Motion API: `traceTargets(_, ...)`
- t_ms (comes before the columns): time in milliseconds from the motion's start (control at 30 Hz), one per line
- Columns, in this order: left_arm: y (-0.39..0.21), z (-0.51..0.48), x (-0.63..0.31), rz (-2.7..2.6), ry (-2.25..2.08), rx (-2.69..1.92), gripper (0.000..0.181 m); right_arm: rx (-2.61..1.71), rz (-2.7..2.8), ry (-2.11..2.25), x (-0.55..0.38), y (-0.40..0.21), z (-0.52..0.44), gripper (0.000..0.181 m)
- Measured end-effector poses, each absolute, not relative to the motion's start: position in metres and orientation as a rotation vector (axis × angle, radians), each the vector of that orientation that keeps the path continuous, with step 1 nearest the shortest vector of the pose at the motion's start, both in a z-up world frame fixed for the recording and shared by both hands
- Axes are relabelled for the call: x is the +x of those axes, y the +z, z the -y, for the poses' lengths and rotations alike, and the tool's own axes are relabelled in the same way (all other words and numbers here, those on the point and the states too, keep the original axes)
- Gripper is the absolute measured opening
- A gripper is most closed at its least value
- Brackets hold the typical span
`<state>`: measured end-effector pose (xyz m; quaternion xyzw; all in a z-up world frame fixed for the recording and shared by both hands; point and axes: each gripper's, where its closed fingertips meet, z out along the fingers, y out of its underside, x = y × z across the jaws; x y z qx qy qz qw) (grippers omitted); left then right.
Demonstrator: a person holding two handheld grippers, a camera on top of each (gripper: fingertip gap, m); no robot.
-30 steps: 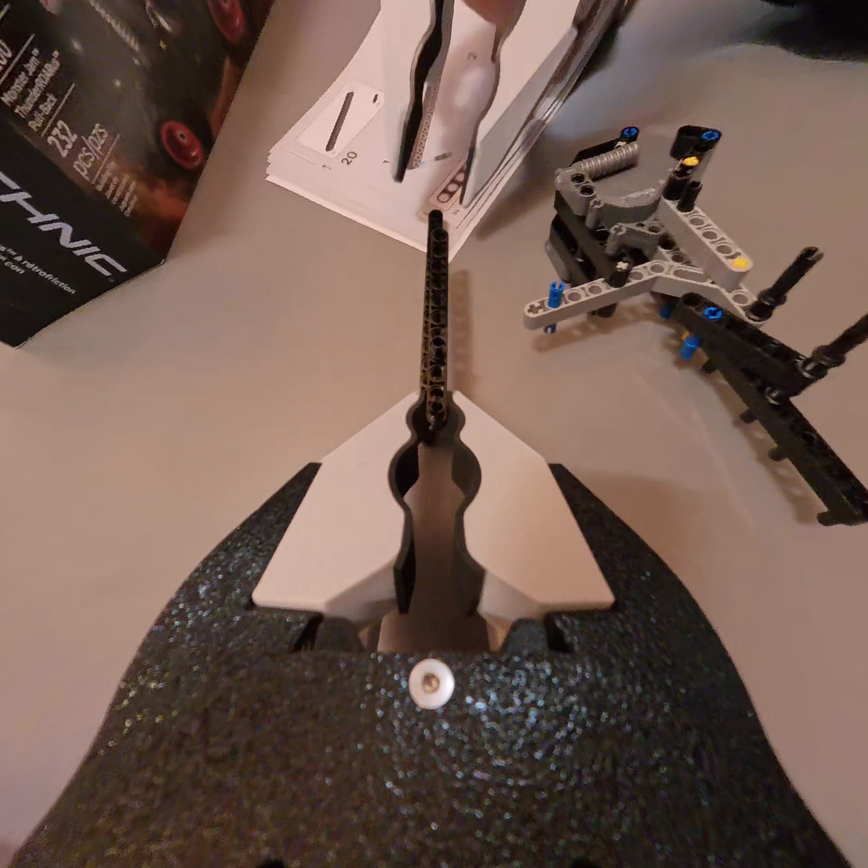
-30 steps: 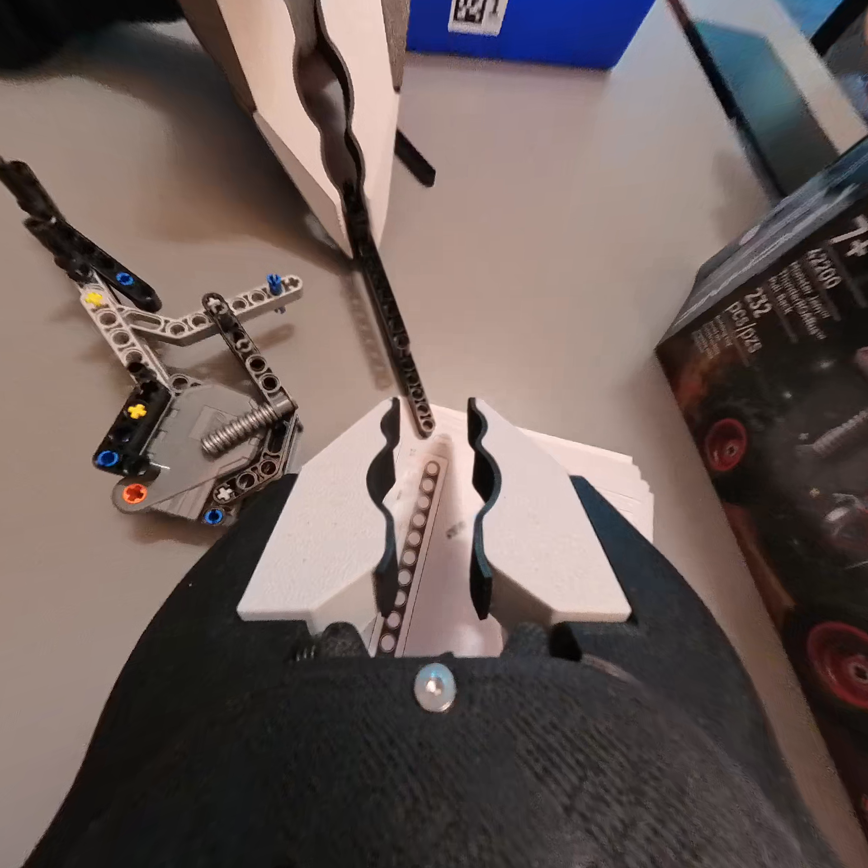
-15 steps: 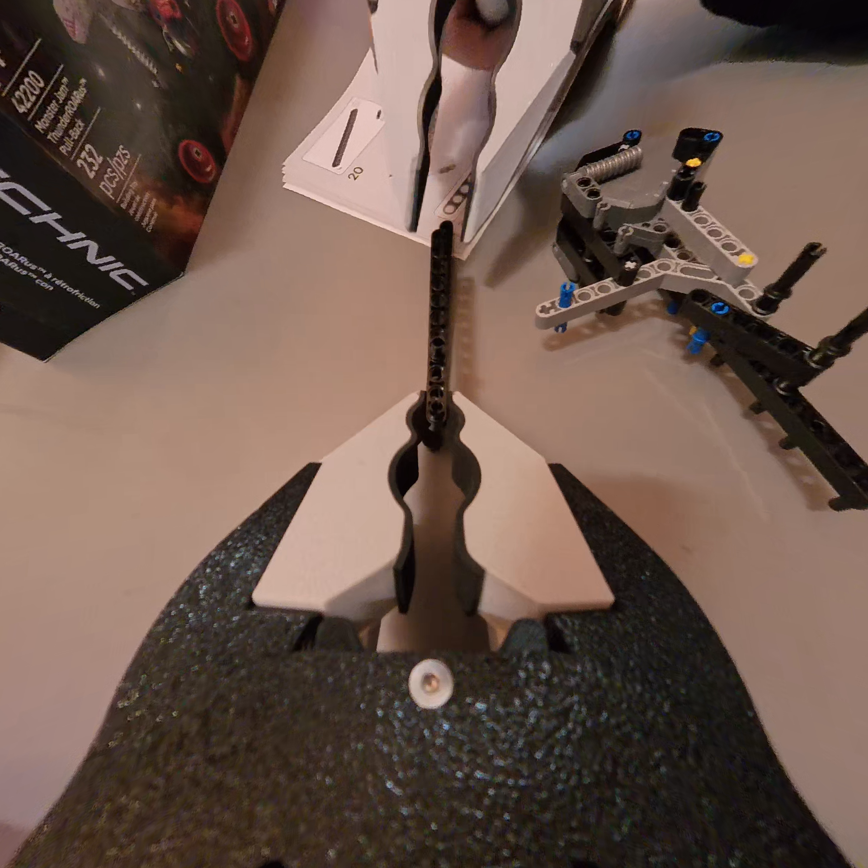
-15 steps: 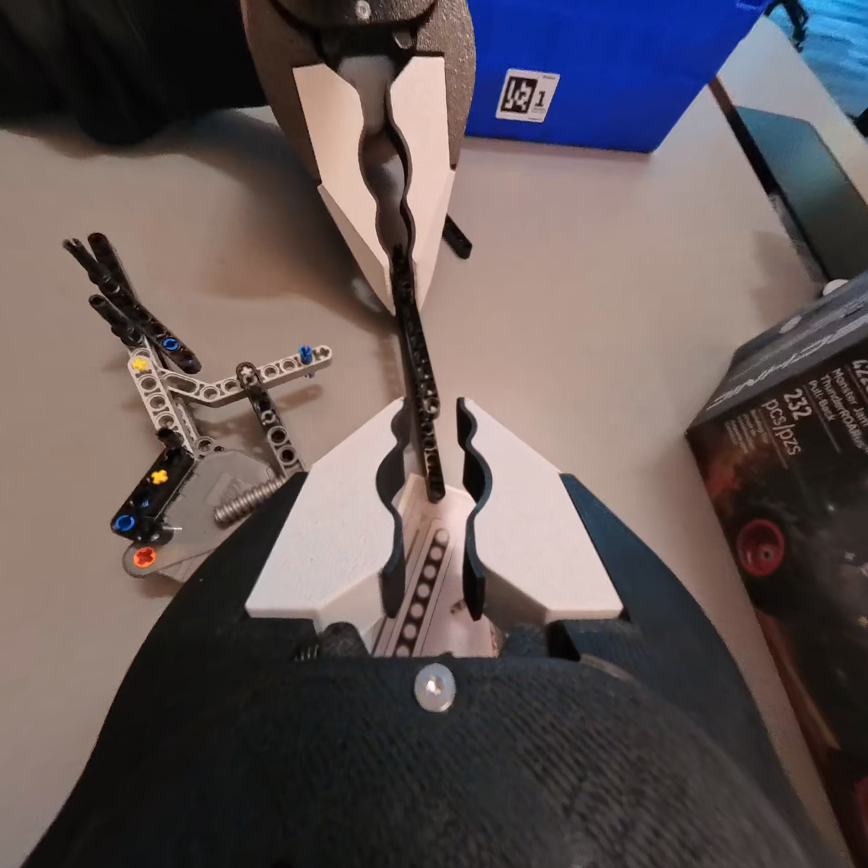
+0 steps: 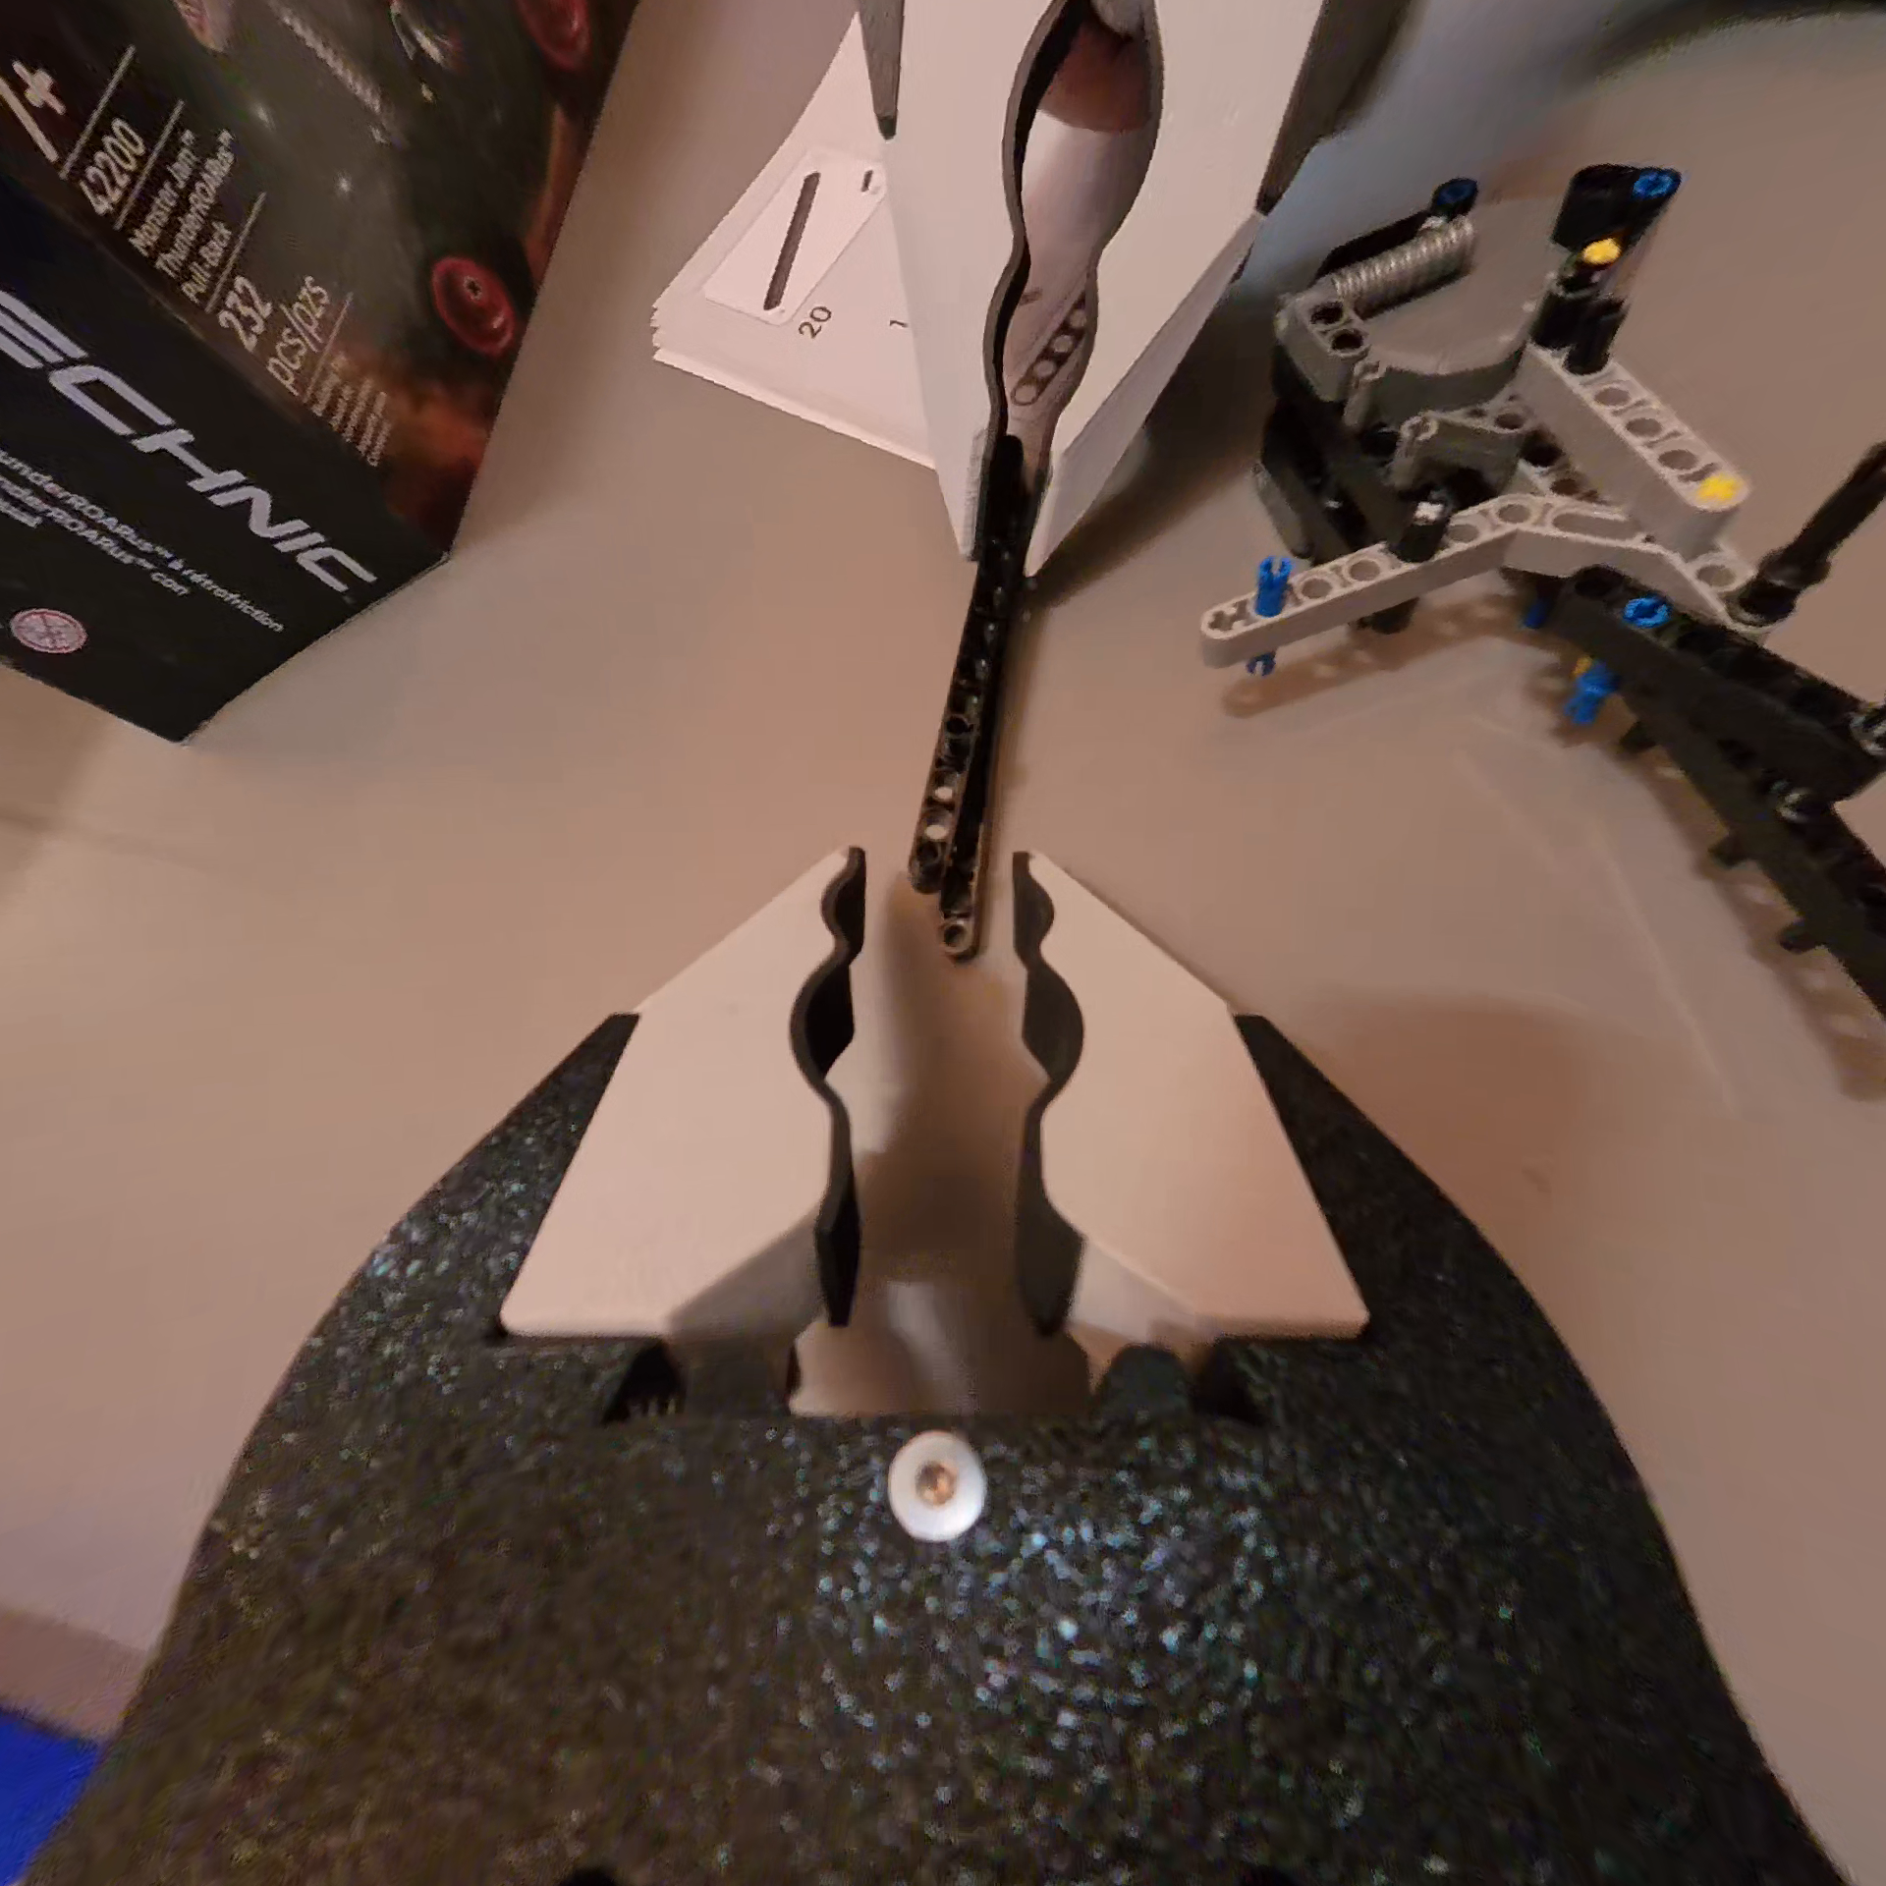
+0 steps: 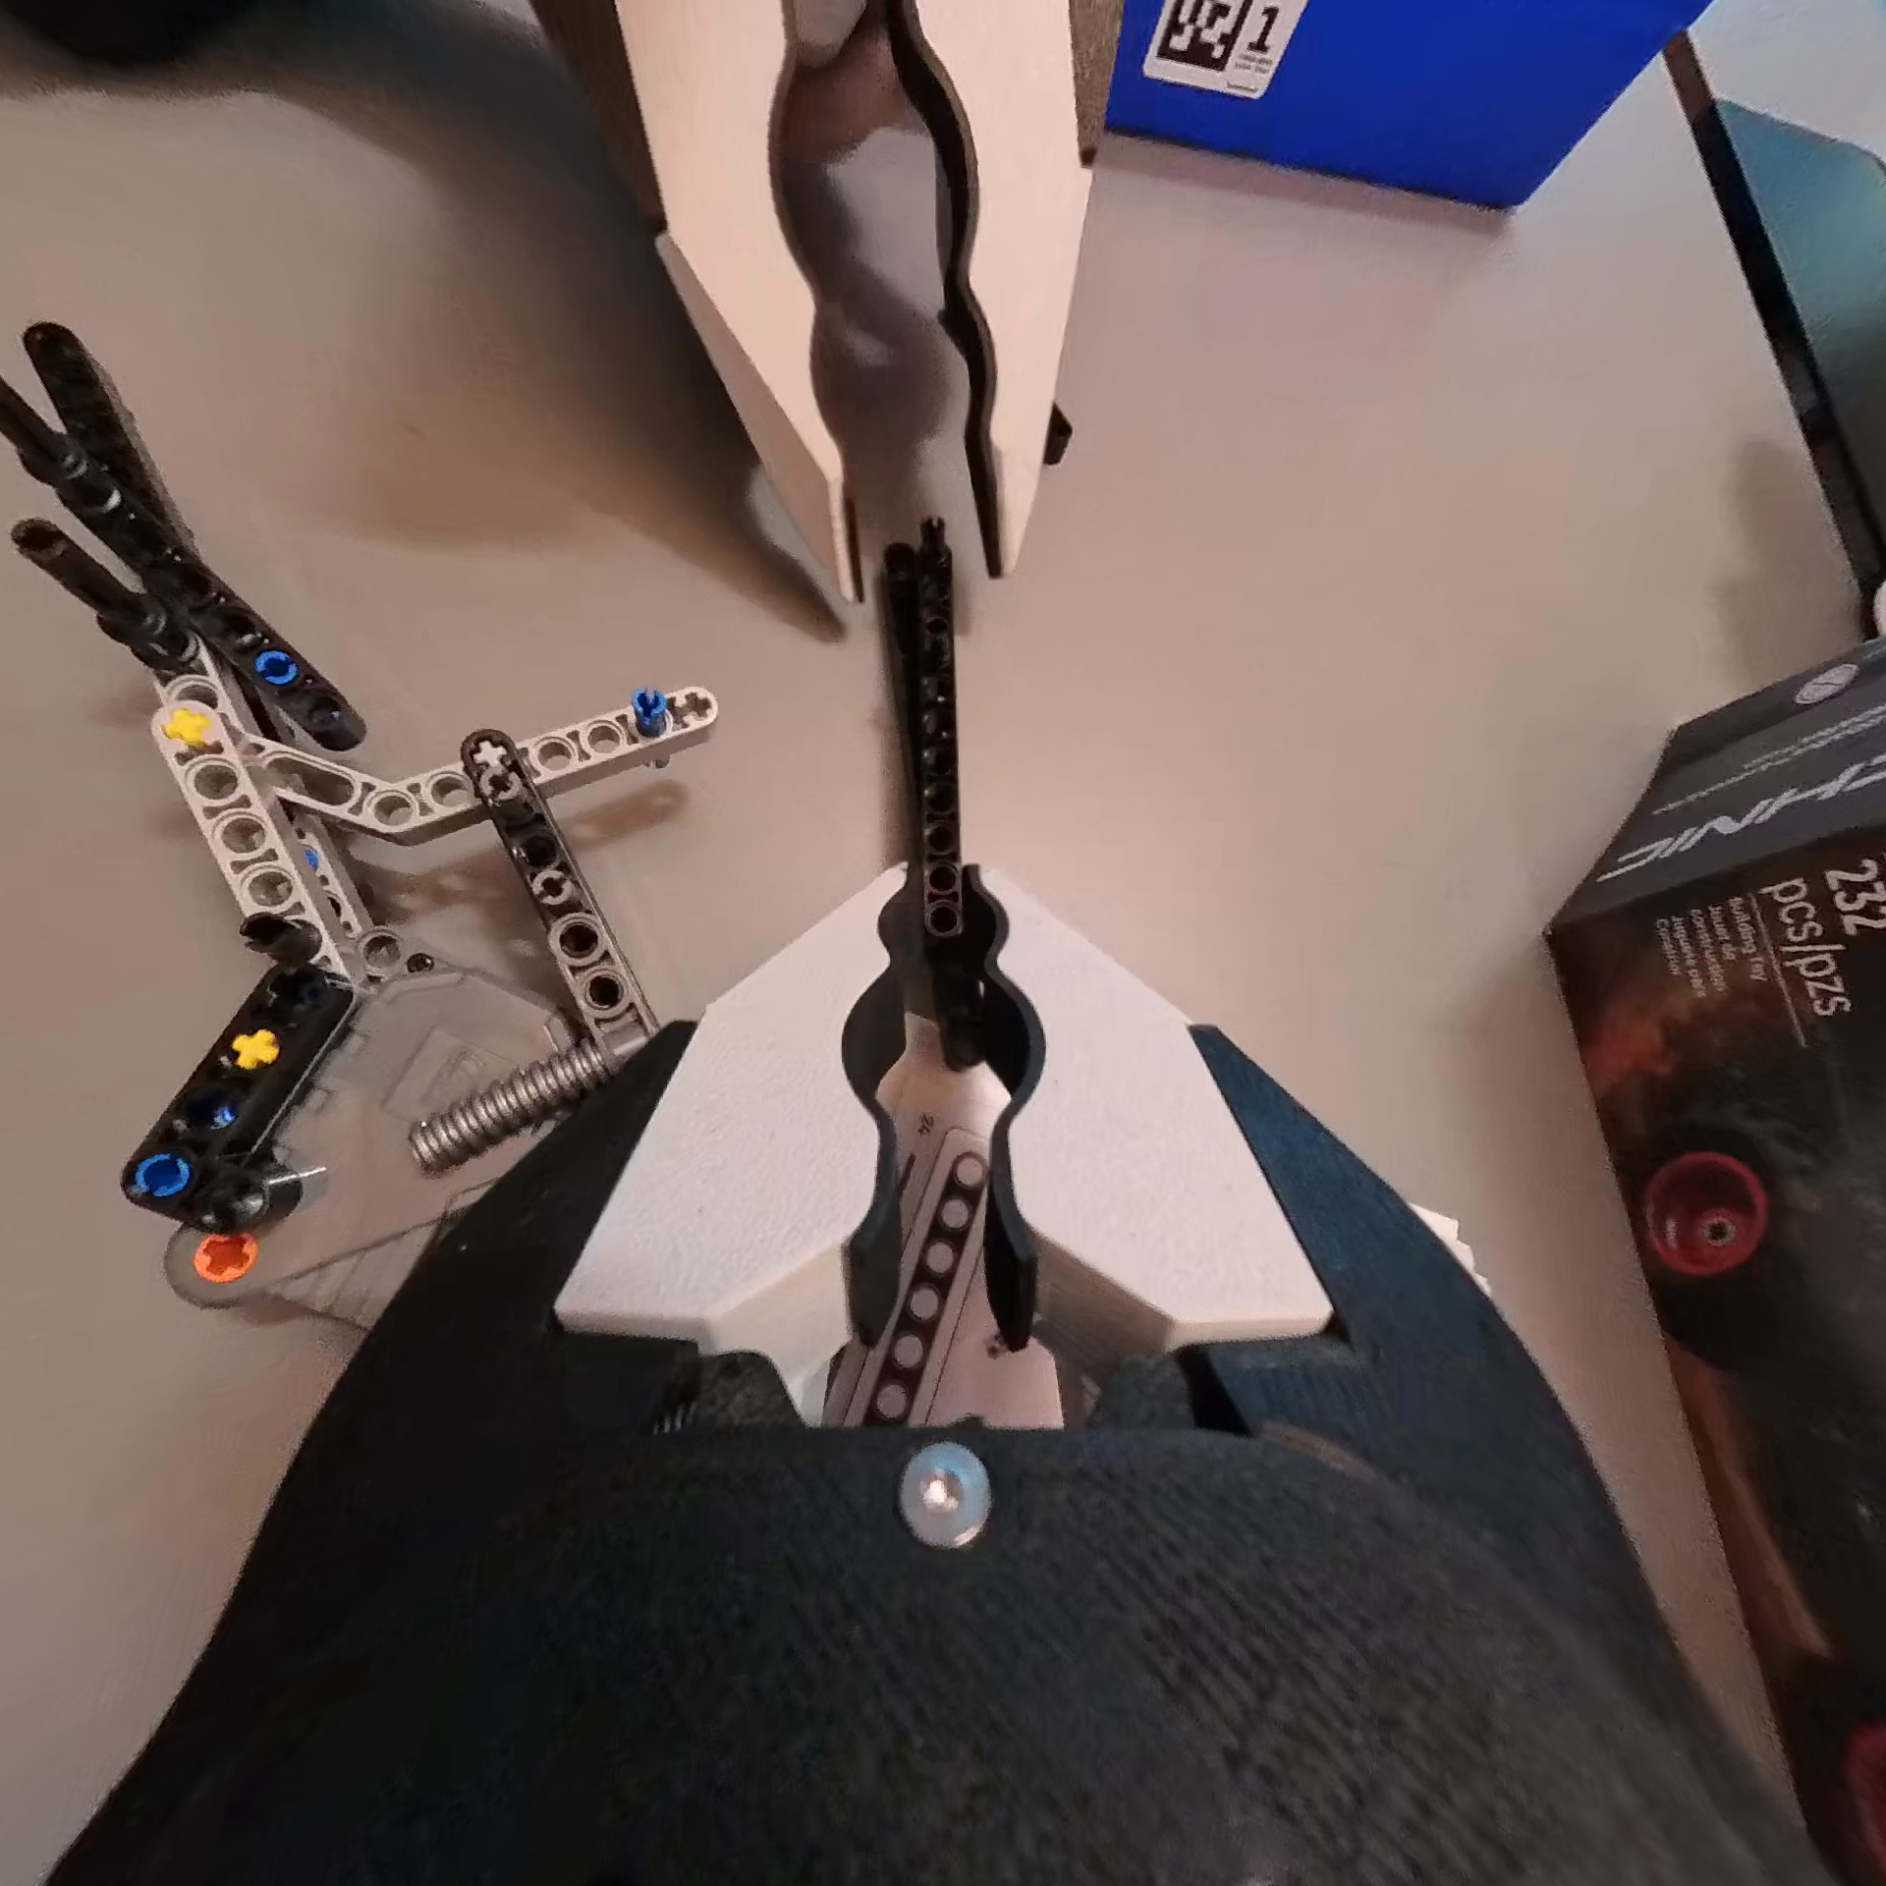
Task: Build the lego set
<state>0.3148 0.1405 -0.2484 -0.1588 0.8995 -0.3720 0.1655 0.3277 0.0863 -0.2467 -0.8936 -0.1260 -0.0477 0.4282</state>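
While our right hand-held gripper (image 6: 944,898) clamps one end of the long black beam (image 6: 934,755), our left hand-held gripper (image 5: 939,867) stands with its jaws spread wide, the beam's other end lying in the gap between its fingertips without touching either one. In the left wrist view the beam (image 5: 970,714) seems to be two thin black holed strips held side by side, raised above the counter (image 5: 510,919) and running straight from one gripper to the other. The right gripper (image 5: 1005,480) shows at the far side of that view, closed on the beam's far end.

We see the partly built model (image 5: 1531,480) lying on the counter beside the beam, well apart from both grippers: grey holed beams, a dark grey housing with a metal spring, black beams with axles sticking out, and blue and yellow pins. In the right wrist view the same model (image 6: 337,919) also shows an orange pin at its near end.

The white instruction booklet (image 5: 796,276) lies open under the right gripper, towards the far side of the counter in the left wrist view, with the dark set box (image 5: 204,337) next to it. A blue bin (image 6: 1378,92) with a square marker stands behind the left gripper (image 6: 924,572) in the right wrist view.
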Motion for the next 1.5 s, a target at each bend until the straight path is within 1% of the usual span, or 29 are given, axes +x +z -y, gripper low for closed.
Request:
traceTargets(200,-0.256,-0.141,0.313,-2.592,-1.047,-0.493,0.026,-2.221,0.351,-0.105,0.324,-0.247,-0.087,0.004)
traceTargets(367,-0.258,-0.139,0.313,-2.594,-1.04,-0.49,0.013,-2.223,0.37,-0.141,0.325,-0.25,-0.09,0.004)
traceTargets(567,-0.256,-0.141,0.315,-2.577,-1.037,-0.495,0.013,-2.217,0.368,-0.156,0.326,-0.25,-0.094,0.004)
traceTargets(667,-0.255,-0.142,0.315,-2.575,-1.041,-0.506,0.007,-2.213,0.365,-0.154,0.326,-0.25,-0.095,0.005)
traceTargets(733,-0.256,-0.141,0.315,-2.584,-1.06,-0.53,0.006,-2.214,0.35,-0.16,0.327,-0.249,-0.094,0.005)
traceTargets(767,-0.256,-0.141,0.315,-2.589,-1.072,-0.549,0.006,-2.223,0.337,-0.169,0.329,-0.249,-0.092,0.009)
traceTargets(833,-0.256,-0.144,0.316,-2.586,-1.071,-0.581,0.005,-2.246,0.323,-0.168,0.33,-0.249,-0.087,0.026)
traceTargets(867,-0.256,-0.146,0.317,-2.583,-1.065,-0.589,0.005,-2.251,0.311,-0.16,0.33,-0.249,-0.085,0.028)
traceTargets(1067,-0.256,-0.148,0.315,-2.598,-1.048,-0.56,0.005,-2.256,0.226,-0.158,0.34,-0.251,-0.08,0.028)
traceTargets(1167,-0.256,-0.15,0.312,-2.617,-1.039,-0.554,0.005,-2.27,0.219,-0.162,0.342,-0.254,-0.08,0.019)
traceTargets(1233,-0.256,-0.15,0.311,-2.627,-1.038,-0.551,0.005,-2.27,0.226,-0.164,0.342,-0.256,-0.081,0.008)
traceTargets(1500,-0.255,-0.149,0.306,-2.653,-1.029,-0.528,0.005,-2.27,0.259,-0.128,0.336,-0.256,-0.078,0.007)
